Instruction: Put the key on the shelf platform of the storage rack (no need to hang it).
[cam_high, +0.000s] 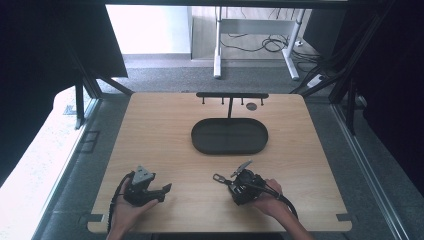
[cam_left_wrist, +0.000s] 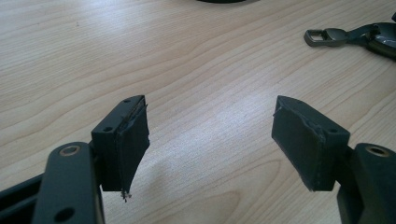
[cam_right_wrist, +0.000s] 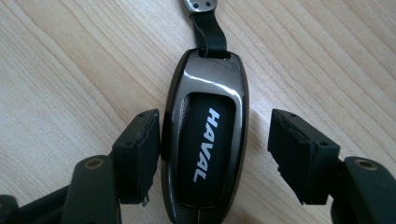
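A glossy dark car key fob (cam_right_wrist: 205, 140) marked HAVAL lies flat on the wooden table (cam_high: 165, 130), with a black strap (cam_right_wrist: 211, 32) leading to a metal clasp (cam_high: 218, 178). My right gripper (cam_right_wrist: 215, 116) straddles the fob and is open. Its left pad (cam_right_wrist: 140, 149) sits against the fob's side, while the right pad (cam_right_wrist: 299, 149) stands off with a gap. In the high view the right gripper (cam_high: 236, 181) covers the fob near the table's front. My left gripper (cam_high: 164, 191) rests at the front left, open and empty (cam_left_wrist: 210, 105). The clasp (cam_left_wrist: 327, 36) lies beyond it to the right.
A black oval tray (cam_high: 230, 137) sits empty in the middle of the table. Behind it stands a low black rack (cam_high: 232, 95) with small hooks, and a dark round disc (cam_high: 251, 106) lies beside it. Dark frame posts flank the table.
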